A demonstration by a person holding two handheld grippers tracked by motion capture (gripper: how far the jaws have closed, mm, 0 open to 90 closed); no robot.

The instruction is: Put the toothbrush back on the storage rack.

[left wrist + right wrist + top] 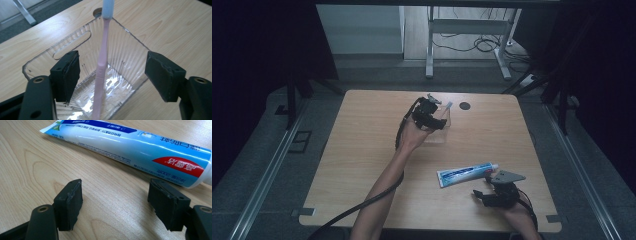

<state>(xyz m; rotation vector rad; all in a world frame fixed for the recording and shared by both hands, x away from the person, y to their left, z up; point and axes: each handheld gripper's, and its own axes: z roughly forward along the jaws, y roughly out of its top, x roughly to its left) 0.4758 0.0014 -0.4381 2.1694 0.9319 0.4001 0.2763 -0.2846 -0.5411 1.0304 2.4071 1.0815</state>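
Where cables trail: pale wood table point(362, 150)

The left gripper point(438, 116) is held forward on an outstretched forearm, jaws parted; the right gripper point(482, 196) is kept near, jaws likewise parted.

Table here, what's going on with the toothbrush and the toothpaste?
A person works at the table with a gripper in each hand. The left gripper hangs over a clear bin with its jaws open; a pink toothbrush stands between them untouched, leaning on the bin's far corner, bristles up. The right gripper rests open near the toothpaste, which lies flat on the table, not gripped.
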